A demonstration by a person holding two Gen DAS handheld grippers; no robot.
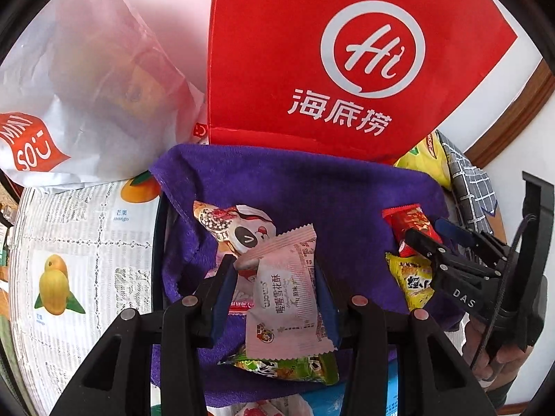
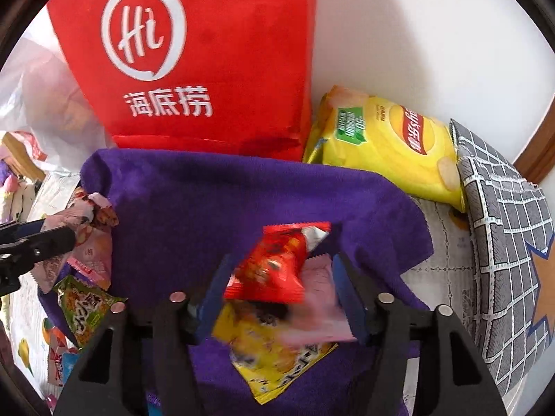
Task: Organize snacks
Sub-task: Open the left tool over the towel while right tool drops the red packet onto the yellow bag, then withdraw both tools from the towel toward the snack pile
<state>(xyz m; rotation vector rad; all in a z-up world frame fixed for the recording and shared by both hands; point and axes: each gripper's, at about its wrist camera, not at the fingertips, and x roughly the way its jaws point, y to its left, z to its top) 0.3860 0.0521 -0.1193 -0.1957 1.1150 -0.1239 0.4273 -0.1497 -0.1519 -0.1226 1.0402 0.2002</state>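
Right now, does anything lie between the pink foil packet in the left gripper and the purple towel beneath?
Yes: a green crinkly snack packet lies on the purple terry towel under the lower edge of the pink foil packet; a white-and-red packet sits just behind it.

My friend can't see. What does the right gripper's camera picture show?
A red snack packet sits blurred between the open right gripper pads, over a purple cloth. Pink and yellow packets lie under it. Behind stand a red bag and yellow chips.
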